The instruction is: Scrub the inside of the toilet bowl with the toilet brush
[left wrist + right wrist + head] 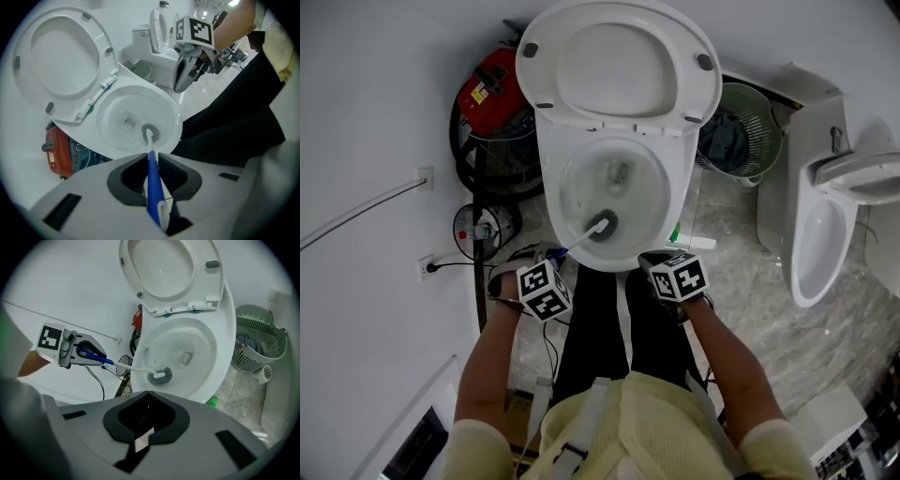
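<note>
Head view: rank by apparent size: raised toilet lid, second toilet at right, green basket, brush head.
1-2. Tied: raised toilet lid and second toilet look alike; the lid stands nearer the camera, so unranked.
3. green basket.
4. brush head, smallest.

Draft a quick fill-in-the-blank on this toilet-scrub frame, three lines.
1. The left hand-held gripper is ____ on the toilet brush handle.
2. The bristle end of the brush sits ____ the toilet bowl.
3. The right hand-held gripper has its jaws together and holds ____.

Missing words: shut; inside; nothing
</note>
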### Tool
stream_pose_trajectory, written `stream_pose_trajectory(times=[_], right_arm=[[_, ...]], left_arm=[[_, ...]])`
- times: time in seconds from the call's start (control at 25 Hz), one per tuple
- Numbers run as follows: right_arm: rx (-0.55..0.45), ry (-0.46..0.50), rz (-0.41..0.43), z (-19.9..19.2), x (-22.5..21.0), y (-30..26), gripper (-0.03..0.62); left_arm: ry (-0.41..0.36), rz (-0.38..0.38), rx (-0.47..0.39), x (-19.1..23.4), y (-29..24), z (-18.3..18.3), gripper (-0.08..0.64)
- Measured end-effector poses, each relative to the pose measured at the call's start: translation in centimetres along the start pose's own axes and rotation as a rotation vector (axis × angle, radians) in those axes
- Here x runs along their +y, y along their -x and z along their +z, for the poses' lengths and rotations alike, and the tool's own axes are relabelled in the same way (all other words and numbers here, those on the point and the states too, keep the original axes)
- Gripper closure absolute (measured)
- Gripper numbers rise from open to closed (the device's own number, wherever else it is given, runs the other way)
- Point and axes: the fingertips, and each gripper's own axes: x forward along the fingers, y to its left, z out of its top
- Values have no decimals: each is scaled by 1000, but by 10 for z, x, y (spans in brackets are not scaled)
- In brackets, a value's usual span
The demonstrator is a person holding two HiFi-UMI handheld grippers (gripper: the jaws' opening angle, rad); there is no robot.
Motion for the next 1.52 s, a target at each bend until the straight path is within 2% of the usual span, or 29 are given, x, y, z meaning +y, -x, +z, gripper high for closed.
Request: stream_pose_trajectory(times=[0.28,0.8,1.28,1.52], right_arm=[[-5,-12,-2,1,-6,1,577],[-24,-51,-5,5,-16,5,577],[-31,-67,-6,7,-19,6,577],[-28,-68,-7,7,-19,5,577]], left_arm=[[-37,49,48,21,-2,-4,483],[-5,180,79,68,4,-1,483],[250,227,-30,77,13,0,483],[376,271,-141,82,24,15,485]])
